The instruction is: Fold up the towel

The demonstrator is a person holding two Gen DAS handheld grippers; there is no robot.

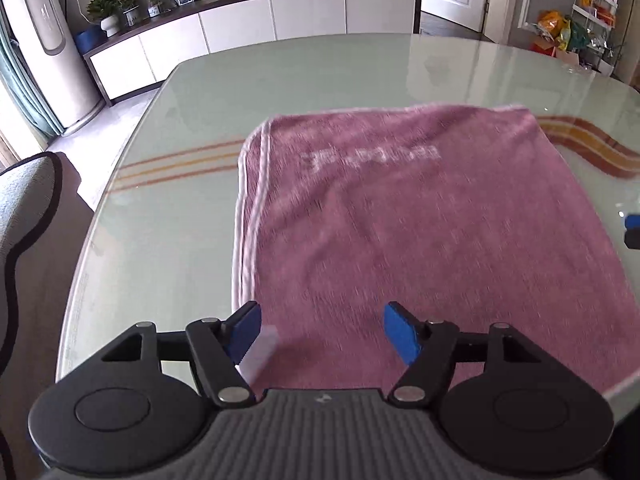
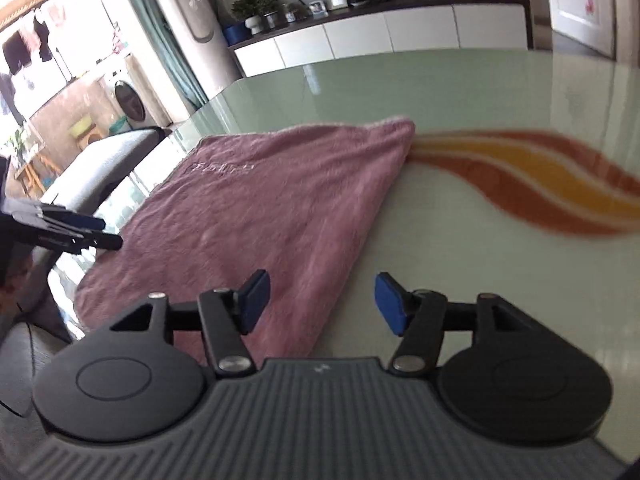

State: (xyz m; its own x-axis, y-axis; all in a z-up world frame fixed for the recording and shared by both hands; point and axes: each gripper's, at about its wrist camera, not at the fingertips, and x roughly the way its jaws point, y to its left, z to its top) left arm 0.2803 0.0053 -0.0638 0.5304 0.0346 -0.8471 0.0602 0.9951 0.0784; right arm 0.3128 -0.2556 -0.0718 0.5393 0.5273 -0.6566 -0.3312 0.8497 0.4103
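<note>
your pink towel (image 1: 420, 240) lies flat on the pale green glass table (image 1: 180, 160), already doubled over: in the left wrist view the fold runs down its left side, where two white-piped edges sit stacked one on the other. pale embroidered lettering (image 1: 370, 156) shows on the upper face, too blurred to read. the far right corner of the towel covers the start of the orange and red wavy stripe (image 2: 540, 176) printed in the table top.

your left gripper (image 1: 320, 332) hangs over the towel's near edge, jaws spread apart, blue pads clear of the cloth; nothing is pinched between them. a white strip of the towel's edge shows just beside the left pad (image 1: 244, 332), but whether they touch cannot be told through the blur.

your right gripper (image 2: 320, 304) is released as well, jaws standing apart and empty. it sits over the towel's near right edge, the left pad (image 2: 256, 300) over the cloth and the right pad (image 2: 390, 304) over bare glass.

each gripper shows in the other's view at the frame edge, on opposite sides of the towel. a white cabinet (image 1: 260, 28) stands beyond the table.
</note>
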